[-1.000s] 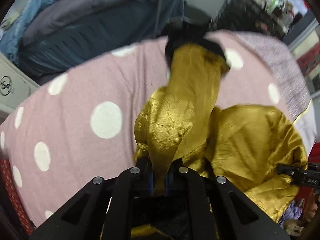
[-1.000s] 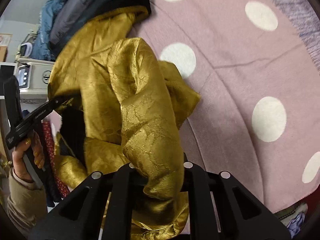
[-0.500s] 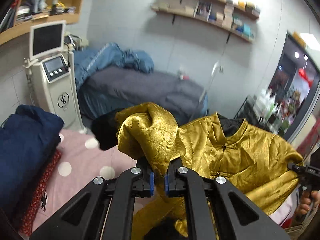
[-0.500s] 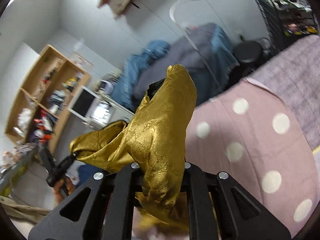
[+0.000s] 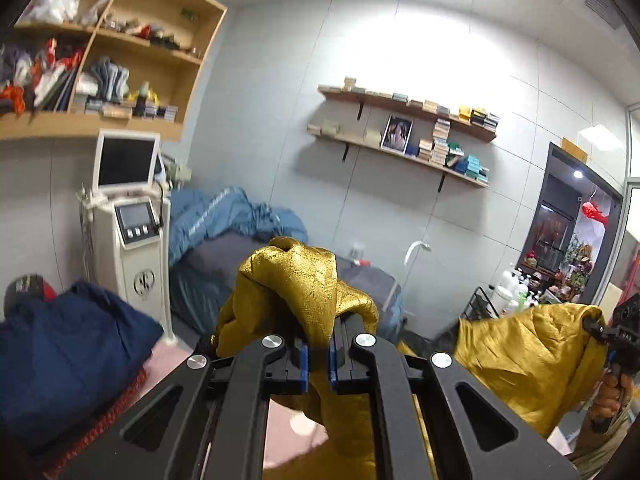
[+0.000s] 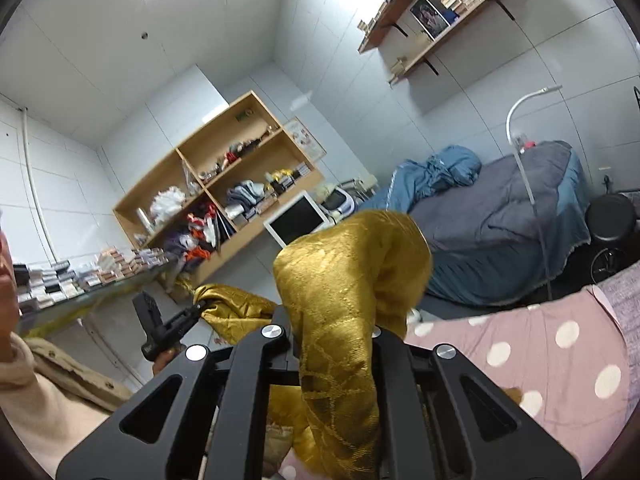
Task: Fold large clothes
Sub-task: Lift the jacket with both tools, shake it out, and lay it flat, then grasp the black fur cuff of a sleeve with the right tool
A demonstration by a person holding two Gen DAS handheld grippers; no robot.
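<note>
A shiny gold brocade garment (image 5: pixel 296 280) hangs lifted in the air between both grippers. My left gripper (image 5: pixel 318 356) is shut on a bunched fold of it, seen close in the left wrist view. The other end of the garment (image 5: pixel 524 356) is held at the far right by my right gripper (image 5: pixel 596 330). In the right wrist view my right gripper (image 6: pixel 336 340) is shut on a thick fold of the garment (image 6: pixel 348 276), and the left gripper (image 6: pixel 196 310) holds another gold part (image 6: pixel 232 308) at the left.
A pink polka-dot bed cover (image 6: pixel 540 352) lies below. Folded navy clothing (image 5: pixel 68 352) sits at the left. A white machine with a screen (image 5: pixel 128 224) and a grey-blue bed (image 6: pixel 500 232) stand behind. Wall shelves (image 5: pixel 400 132) hang above.
Both grippers rose with the garment from the pink cover. The views tilted up from the bed to the room, and the garment now hangs stretched between them.
</note>
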